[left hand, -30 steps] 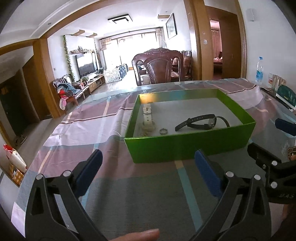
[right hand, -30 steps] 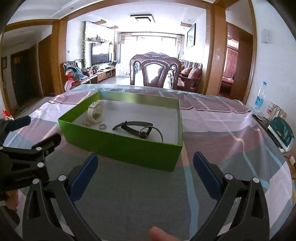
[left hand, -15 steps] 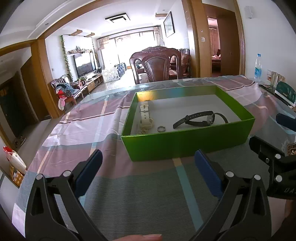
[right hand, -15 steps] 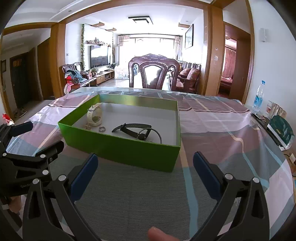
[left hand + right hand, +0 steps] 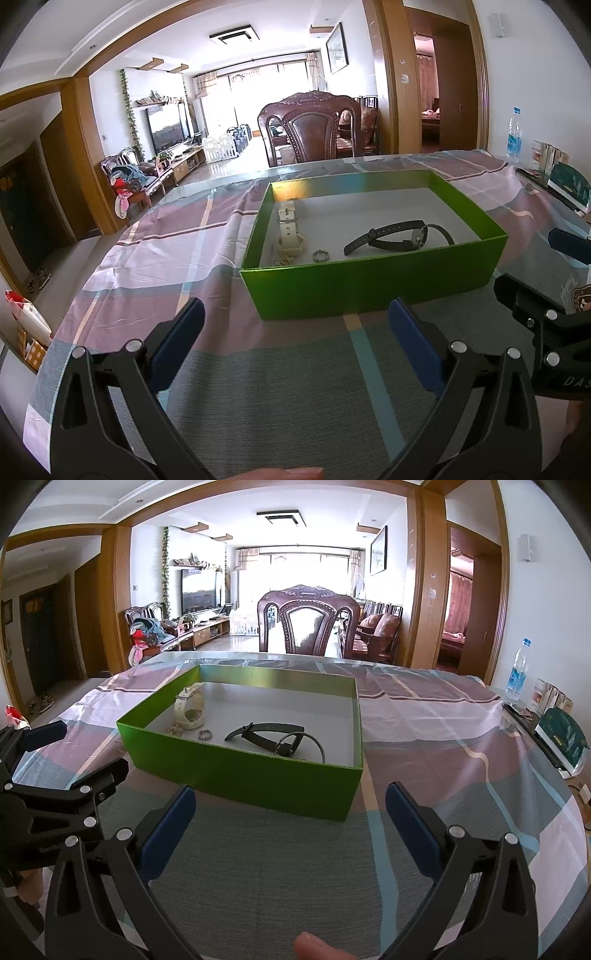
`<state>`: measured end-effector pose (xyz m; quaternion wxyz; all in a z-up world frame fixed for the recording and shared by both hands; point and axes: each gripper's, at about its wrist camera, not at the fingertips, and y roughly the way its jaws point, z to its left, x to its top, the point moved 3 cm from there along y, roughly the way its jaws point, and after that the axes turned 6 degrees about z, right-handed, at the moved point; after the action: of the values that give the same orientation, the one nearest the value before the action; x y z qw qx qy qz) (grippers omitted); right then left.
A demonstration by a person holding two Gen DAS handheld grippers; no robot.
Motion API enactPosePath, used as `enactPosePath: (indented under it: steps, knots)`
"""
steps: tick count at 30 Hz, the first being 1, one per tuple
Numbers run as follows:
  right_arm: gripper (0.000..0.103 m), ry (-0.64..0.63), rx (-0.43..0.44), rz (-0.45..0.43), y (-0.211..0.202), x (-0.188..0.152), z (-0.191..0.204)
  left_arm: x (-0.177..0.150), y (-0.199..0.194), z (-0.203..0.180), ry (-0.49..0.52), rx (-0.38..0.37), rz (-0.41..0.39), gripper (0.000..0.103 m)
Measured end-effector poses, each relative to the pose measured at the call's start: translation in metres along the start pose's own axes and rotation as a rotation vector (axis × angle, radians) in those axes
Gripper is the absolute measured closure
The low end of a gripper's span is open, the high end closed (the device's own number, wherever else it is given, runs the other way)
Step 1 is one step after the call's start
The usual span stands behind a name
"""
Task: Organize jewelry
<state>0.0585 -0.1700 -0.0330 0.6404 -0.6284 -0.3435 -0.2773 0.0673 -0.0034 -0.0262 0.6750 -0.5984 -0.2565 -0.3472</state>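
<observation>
A green open box [image 5: 369, 284] [image 5: 243, 771] stands on the checked tablecloth. Inside lie a white watch [image 5: 290, 236] [image 5: 190, 709], a black watch [image 5: 391, 238] [image 5: 273, 736], a small silver ring [image 5: 320, 255] [image 5: 204, 734] and a small chain piece [image 5: 281, 261] [image 5: 176, 730]. My left gripper [image 5: 295, 343] is open and empty, in front of the box's near wall. My right gripper [image 5: 290, 823] is open and empty, also short of the box. Each gripper shows at the side of the other's view.
A dark wooden chair [image 5: 310, 129] stands at the table's far edge. A water bottle [image 5: 517, 674] and boxes, one of them green [image 5: 563, 738], stand along the right edge. The tablecloth [image 5: 177, 258] stretches to the left of the box.
Both grippers have drawn back and lifted a little, so the box sits slightly farther and its contents show more fully. Both stay open.
</observation>
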Motion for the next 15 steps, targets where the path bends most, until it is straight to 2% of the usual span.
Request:
enactPosePath:
  steps: [15]
  knots:
    - [0.003,0.002,0.002,0.0,-0.0002,0.0003,-0.0003,0.0001,-0.0003,-0.0012,0.0,-0.001,0.0,0.004]
